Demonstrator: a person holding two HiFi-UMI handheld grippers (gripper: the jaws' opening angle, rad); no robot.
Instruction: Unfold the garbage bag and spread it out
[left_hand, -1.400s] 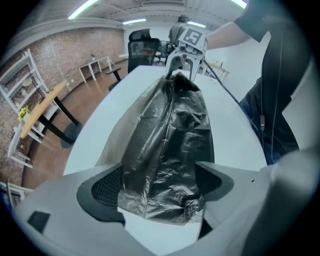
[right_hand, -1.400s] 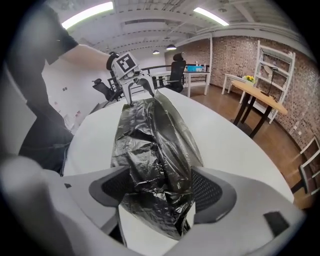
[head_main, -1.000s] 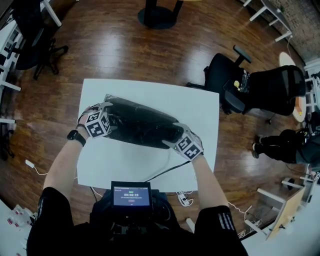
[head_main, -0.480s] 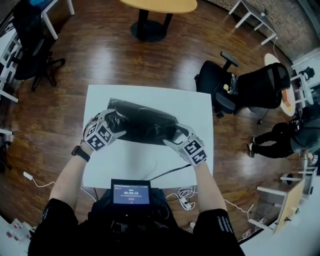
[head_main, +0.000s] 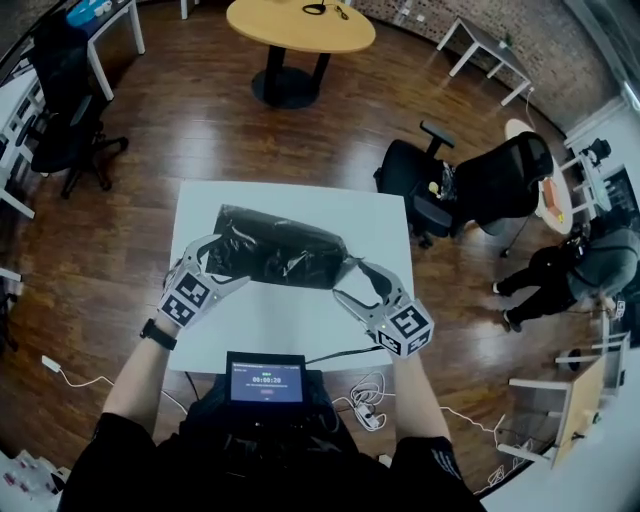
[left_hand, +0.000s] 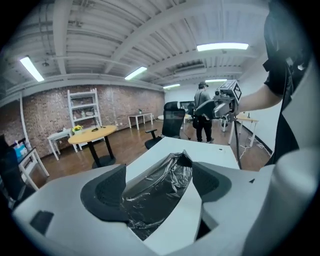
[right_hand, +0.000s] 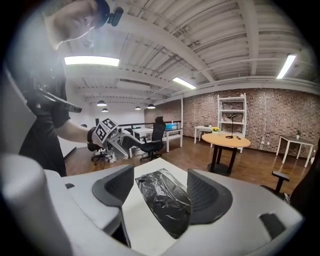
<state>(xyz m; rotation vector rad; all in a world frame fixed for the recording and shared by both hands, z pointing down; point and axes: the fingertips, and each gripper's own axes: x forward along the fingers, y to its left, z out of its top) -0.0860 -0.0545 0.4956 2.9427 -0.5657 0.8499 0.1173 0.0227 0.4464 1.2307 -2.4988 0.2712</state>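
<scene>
The left hand-held gripper (head_main: 222, 265) and right hand-held gripper (head_main: 350, 282) hover wide open, jaws just narrowing slightly, gripping nothing. Between them, the garbage bag (head_main: 280, 250) lies black, glossy and crumpled, bunched lengthwise on the white tabletop (head_main: 290, 320).

Garbage bag (head_main: 275, 255): seen as glossy blk w/ pale crinkle highlights. Table (head_main: 300, 325) is shown plain white. Left gripper (head_main: 225, 263) & right gripper (head_main: 347, 280) are finished in lt grey w/ blk pads; blk-and-white square markers are carried on their cubes (head_main: 188, 300). Floor (head_main: 200, 120) is laid in dk brown wood planks. Round table (head_main: 300, 25): tan top, blk base. Red-brown brick pattern is seen on the wall (left_hand: 125, 100). Sleeve (head_main: 440, 460): blk, white stripes.
</scene>
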